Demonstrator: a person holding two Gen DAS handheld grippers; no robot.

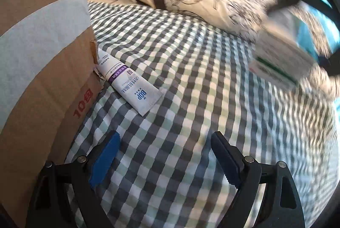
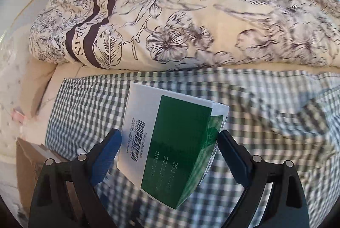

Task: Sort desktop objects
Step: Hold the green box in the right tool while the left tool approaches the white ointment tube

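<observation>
The right gripper (image 2: 169,138) clamps a green-and-white carton (image 2: 170,138) at lower centre, above the checked bedsheet (image 2: 265,121). The left gripper (image 1: 164,140) gapes wide, empty; a white tube (image 1: 129,85) lies centre left, touching the cardboard box (image 1: 42,79).

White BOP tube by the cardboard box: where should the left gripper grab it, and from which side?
Grip the tube mid-body, across its narrow width, coming from above. It lies flat on the checked sheet, its cap end against the cardboard box, so approach from the open right side. The left gripper is open and empty.
</observation>
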